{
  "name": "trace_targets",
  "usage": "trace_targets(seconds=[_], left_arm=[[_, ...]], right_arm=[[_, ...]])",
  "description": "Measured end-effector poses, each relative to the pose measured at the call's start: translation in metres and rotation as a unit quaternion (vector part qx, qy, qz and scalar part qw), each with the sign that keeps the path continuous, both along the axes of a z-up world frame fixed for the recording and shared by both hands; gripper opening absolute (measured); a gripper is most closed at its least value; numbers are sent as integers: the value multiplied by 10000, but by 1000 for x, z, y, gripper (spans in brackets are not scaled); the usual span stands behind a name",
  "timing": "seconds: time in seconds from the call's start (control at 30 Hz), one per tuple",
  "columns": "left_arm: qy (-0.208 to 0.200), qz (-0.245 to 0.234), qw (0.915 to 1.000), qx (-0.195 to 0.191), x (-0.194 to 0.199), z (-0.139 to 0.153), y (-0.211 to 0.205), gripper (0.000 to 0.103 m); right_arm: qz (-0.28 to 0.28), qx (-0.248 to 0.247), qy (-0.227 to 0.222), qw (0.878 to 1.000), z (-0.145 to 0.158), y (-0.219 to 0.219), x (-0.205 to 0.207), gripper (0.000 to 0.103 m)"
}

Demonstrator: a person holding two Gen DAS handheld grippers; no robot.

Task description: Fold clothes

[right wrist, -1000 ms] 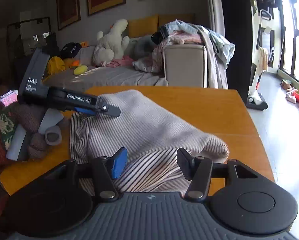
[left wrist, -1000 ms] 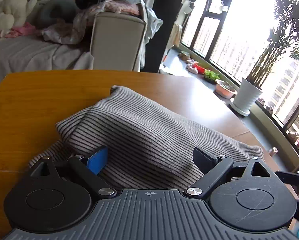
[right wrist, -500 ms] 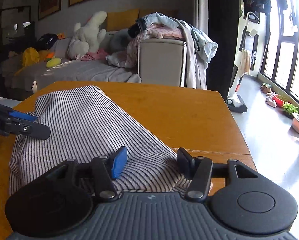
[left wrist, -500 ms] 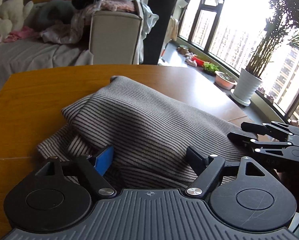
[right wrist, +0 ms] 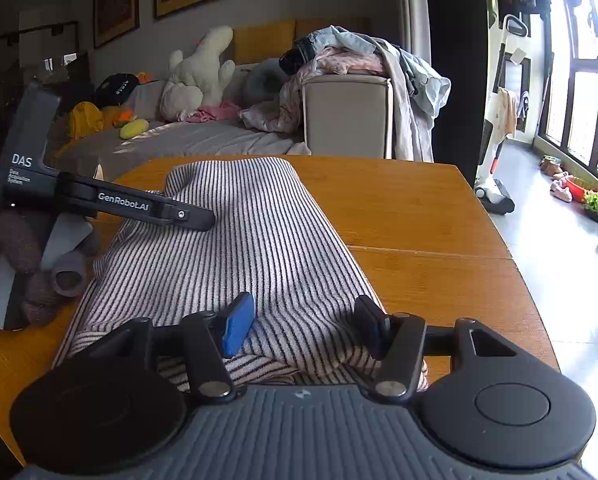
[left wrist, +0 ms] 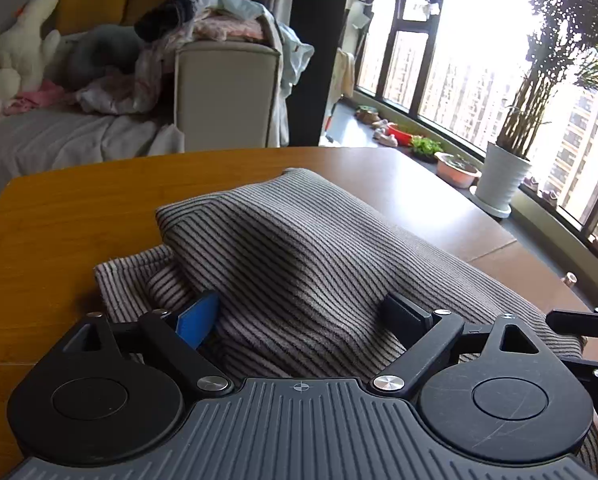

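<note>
beyond my wooden table i see a white plush rabbit on the sofa, heaped laundry, and a potted palm by the window.

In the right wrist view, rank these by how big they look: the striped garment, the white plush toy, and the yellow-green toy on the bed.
1. Striped garment, though it lies nearest the camera.
2. White plush toy.
3. Yellow-green toy.
</note>
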State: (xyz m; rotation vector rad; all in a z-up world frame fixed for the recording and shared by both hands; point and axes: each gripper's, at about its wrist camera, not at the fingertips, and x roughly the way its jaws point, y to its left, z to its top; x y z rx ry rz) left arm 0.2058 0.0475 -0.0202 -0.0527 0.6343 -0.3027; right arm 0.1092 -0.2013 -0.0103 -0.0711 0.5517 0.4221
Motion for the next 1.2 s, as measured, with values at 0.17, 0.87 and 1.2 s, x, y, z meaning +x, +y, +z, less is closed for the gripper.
trace_targets(seconds=[0.17,0.87,1.2], left_arm=[[-48,-30,10000,-61,4,-1,-2,96],[-30,-127,9961,-868,-5,-6,27,96],[93,-404,9990,-151,-28,-6,2,93]], right_arm=[[3,97,65,9999,0,-2,1,58],[-284,-287,88,9991,2,0,23,69],[-400,-83,140,9991,-1,-9,12,70]])
